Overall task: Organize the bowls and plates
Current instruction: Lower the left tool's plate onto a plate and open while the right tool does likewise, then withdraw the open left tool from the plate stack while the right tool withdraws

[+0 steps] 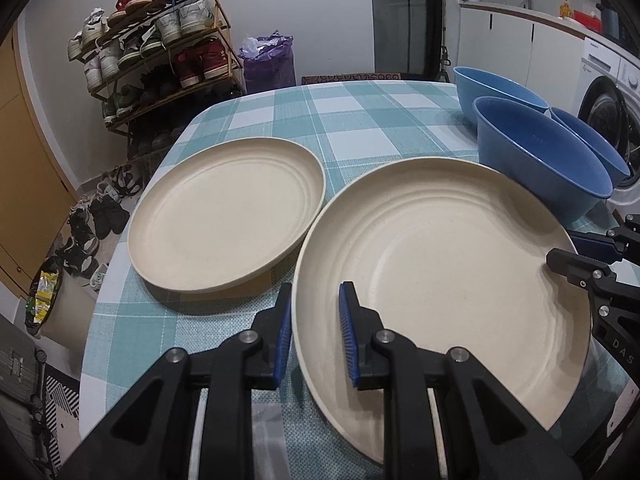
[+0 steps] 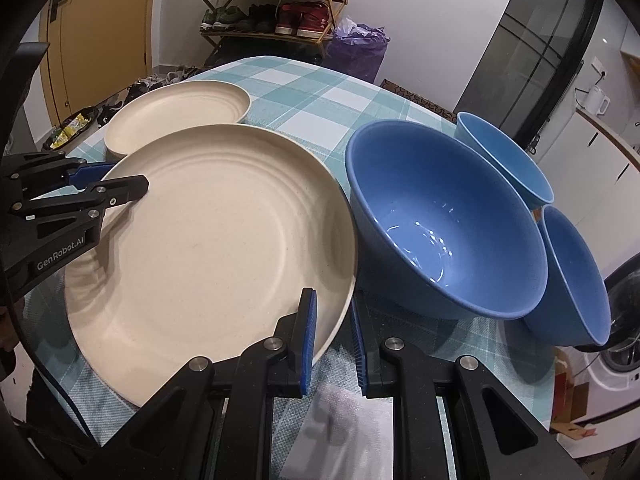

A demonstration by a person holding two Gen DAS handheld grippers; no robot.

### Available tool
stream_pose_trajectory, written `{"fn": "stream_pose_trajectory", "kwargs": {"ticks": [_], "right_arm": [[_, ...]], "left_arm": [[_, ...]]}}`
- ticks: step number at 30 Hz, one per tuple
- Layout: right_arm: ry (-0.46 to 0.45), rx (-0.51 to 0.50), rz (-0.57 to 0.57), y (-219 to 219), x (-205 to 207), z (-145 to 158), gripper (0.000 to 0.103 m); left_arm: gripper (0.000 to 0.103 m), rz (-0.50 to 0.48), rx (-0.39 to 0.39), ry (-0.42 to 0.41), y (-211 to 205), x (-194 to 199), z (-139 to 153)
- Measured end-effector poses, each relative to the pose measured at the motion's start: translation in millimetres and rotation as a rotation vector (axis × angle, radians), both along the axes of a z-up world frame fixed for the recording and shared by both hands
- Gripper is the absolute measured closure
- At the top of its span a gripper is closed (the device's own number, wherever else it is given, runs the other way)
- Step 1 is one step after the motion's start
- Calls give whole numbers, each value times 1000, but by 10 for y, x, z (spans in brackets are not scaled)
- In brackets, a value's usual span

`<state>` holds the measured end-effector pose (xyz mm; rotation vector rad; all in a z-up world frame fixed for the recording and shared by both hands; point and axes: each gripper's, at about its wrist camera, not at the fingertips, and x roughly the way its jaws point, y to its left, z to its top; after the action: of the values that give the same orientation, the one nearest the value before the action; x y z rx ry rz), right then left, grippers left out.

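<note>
Both grippers clamp the near plate; sorting barely begun

The left gripper [image 1: 314,334] and the right gripper [image 2: 334,346] each pinch opposite rims of the near plate [image 1: 440,264], one finger inside the rim, one outside. Beyond the left fingers lies the second plate [image 1: 224,216], unstacked; beside the right fingers sit three blue bowls [image 2: 444,216], leaning together, not nested. Stacking and nesting appear left to do.

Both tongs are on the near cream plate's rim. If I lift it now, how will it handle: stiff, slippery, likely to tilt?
The near plate looks rigid and moulded, so it probably won't flex. Its matte, speckled surface suggests fair grip for the left tongs and right tongs, both clamped on its rim. It is wide and shallow, so uneven lifting would likely tilt it toward the blue bowl beside it.
</note>
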<state>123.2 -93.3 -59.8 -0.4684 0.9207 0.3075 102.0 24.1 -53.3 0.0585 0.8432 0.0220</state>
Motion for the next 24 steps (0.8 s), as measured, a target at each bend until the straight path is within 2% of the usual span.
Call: {"fn": "stream_pose_trajectory", "kwargs": {"ticks": [5, 9, 11, 15, 20, 22, 23, 24], "right_arm": [[2, 9, -2, -22, 9, -28, 87], [8, 10, -2, -27, 20, -59, 87], [21, 30, -4, -44, 28, -65, 84], [18, 53, 3, -47, 14, -27, 74], [8, 69, 29, -12, -35, 44, 58], [3, 79, 41, -3, -61, 89, 54], [3, 90, 49, 5, -81, 128, 48], [3, 90, 49, 5, -81, 128, 38]], "left_arm": [[83, -1, 22, 3, -20, 15, -19], [71, -19, 31, 24, -57, 16, -56], [68, -30, 34, 22, -66, 3, -44], [58, -58, 24, 20, -78, -18, -8], [56, -65, 15, 26, -80, -55, 27], [55, -60, 2, 31, -53, -82, 44], [55, -58, -3, 30, -44, -101, 51], [55, -55, -10, 26, -26, -120, 63]]}}
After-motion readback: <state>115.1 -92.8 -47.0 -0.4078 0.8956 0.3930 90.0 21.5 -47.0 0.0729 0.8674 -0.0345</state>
